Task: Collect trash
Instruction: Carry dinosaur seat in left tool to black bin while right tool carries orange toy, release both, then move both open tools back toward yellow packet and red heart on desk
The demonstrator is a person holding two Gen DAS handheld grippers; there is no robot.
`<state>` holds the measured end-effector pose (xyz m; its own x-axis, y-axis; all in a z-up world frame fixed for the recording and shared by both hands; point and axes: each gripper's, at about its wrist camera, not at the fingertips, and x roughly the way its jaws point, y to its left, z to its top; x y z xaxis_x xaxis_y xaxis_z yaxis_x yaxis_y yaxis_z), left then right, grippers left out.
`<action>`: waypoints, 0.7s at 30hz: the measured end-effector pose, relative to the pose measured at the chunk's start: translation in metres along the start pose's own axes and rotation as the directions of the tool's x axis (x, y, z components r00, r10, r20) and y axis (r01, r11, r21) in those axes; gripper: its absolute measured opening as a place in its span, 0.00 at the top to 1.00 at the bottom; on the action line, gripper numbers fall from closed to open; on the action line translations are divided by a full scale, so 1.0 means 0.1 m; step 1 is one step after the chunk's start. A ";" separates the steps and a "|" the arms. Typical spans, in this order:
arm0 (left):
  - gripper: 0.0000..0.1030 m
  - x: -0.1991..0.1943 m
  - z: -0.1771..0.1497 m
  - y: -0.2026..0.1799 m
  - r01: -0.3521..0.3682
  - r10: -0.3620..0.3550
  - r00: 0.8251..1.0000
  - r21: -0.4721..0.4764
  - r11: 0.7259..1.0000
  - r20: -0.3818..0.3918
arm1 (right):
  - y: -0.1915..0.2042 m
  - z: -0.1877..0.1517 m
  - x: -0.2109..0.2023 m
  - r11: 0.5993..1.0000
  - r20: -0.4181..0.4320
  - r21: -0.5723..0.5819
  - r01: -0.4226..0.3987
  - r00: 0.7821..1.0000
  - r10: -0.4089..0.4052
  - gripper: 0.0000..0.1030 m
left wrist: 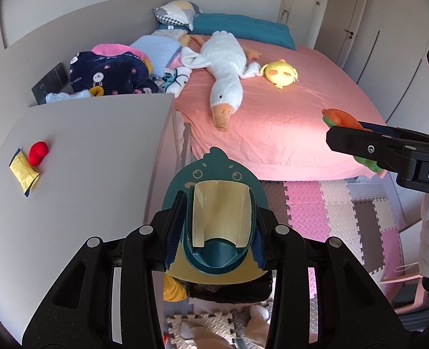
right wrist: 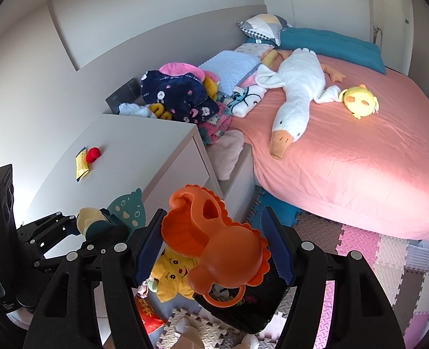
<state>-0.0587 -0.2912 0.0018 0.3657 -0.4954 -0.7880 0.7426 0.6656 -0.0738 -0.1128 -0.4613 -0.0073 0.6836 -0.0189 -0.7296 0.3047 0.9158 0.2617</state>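
Observation:
A small red object (left wrist: 38,152) and a crumpled yellow wrapper (left wrist: 24,171) lie side by side on the pale dresser top (left wrist: 98,145), far left of my left gripper (left wrist: 217,226). That gripper is shut on the handle of a teal duck-shaped dustpan (left wrist: 214,171), which stands upright over the dresser's right edge. My right gripper (right wrist: 214,232) is shut on an orange plastic hand tool (right wrist: 229,250) with a scalloped rim and a loop handle. In the right wrist view the red object (right wrist: 93,154) and the wrapper (right wrist: 81,166) sit up and to the left, beyond the left gripper (right wrist: 92,226).
A pink bed (left wrist: 287,122) carries a white goose plush (left wrist: 226,67), a yellow plush (left wrist: 278,72) and a heap of blankets (left wrist: 110,72). Foam puzzle mats (left wrist: 330,212) cover the floor. A black bag (right wrist: 258,305) and a yellow toy (right wrist: 173,276) lie under the grippers.

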 end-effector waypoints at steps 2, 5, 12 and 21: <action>0.60 0.02 -0.01 -0.04 0.024 -0.024 1.000 0.006 1.000 -0.001 | -0.05 -0.01 -0.01 1.000 -0.006 0.007 -0.004 1.000 0.004 0.34; 0.18 -0.01 -0.03 -0.09 0.023 -0.023 1.000 0.005 1.000 0.016 | -0.12 0.00 -0.08 0.998 0.017 0.042 0.043 0.999 -0.044 0.19; 0.12 -0.06 0.00 -0.05 -0.005 0.005 0.999 -0.003 1.000 0.034 | -0.28 0.03 -0.23 0.992 0.090 0.099 0.076 0.992 -0.085 0.16; 0.12 -0.05 -0.08 0.08 -0.026 0.026 1.000 -0.018 1.000 0.009 | -0.27 0.02 -0.19 0.992 0.110 0.106 0.064 0.991 -0.076 0.16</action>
<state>-0.0590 -0.2791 0.0002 0.3895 -0.4829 -0.7843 0.7229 0.6880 -0.0646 -0.1329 -0.4865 0.0012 0.7269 -0.1324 -0.6738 0.4167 0.8650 0.2796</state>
